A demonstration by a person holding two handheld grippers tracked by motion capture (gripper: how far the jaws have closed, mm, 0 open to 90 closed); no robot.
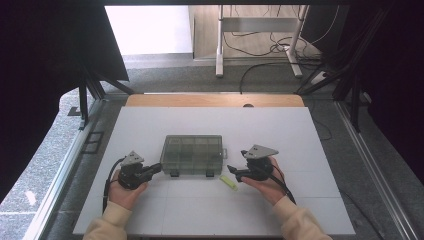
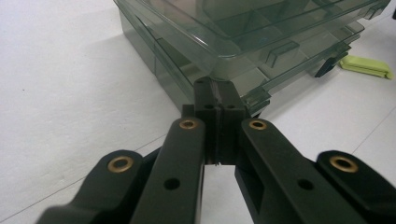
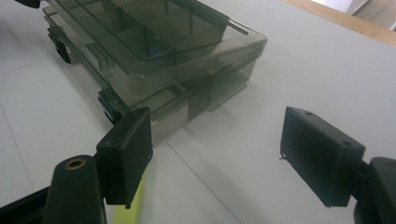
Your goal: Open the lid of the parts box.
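Note:
A clear grey-green compartment box point(image 1: 192, 154) lies with its lid down in the middle of the white table point(image 1: 280, 130). My left gripper point(image 1: 159, 167) is shut with nothing between its jaws, and its tips point(image 2: 216, 93) rest against the box's point(image 2: 243, 37) near left corner. My right gripper point(image 1: 236, 162) stands wide open just off the box's right end, with bare table between its fingers point(image 3: 128, 149). A small yellow-green piece point(image 1: 229, 182) lies on the table beside the right gripper, partly under that finger point(image 3: 130, 207). One compartment of the box point(image 3: 154, 51) holds a tiny blue speck point(image 3: 153, 50).
A wooden strip point(image 1: 215, 100) borders the table's far edge. Beyond it are cables and metal desk legs point(image 1: 219, 45) on the floor. Black frame posts point(image 1: 85, 100) stand at both sides. The white surface stretches bare behind and in front of the box.

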